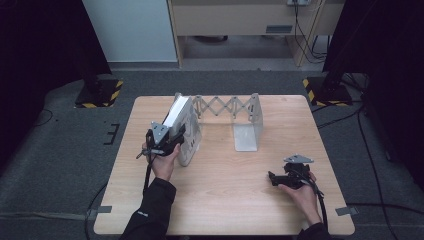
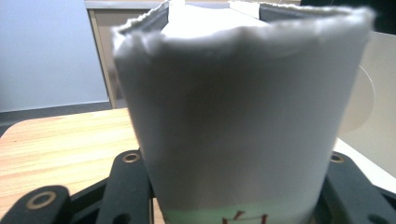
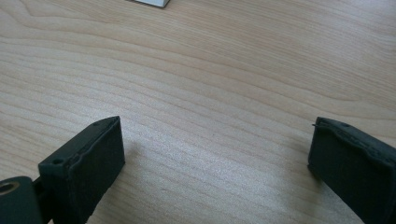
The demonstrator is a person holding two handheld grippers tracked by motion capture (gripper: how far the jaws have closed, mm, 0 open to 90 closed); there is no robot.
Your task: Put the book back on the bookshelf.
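A thick white book stands upright, slightly tilted, against the left end plate of a white expanding book rack. My left gripper is shut on the book's near edge. In the left gripper view the book sits between both black fingers, with red print at its bottom. My right gripper rests low at the table's right front, open, and in its own view the gripper has only bare wood between its jaws.
The rack's right end plate stands at mid table with a free gap to its left. The wooden table ends close behind the rack. Striped stand bases and cables lie on the grey floor; a white corner shows ahead of the right gripper.
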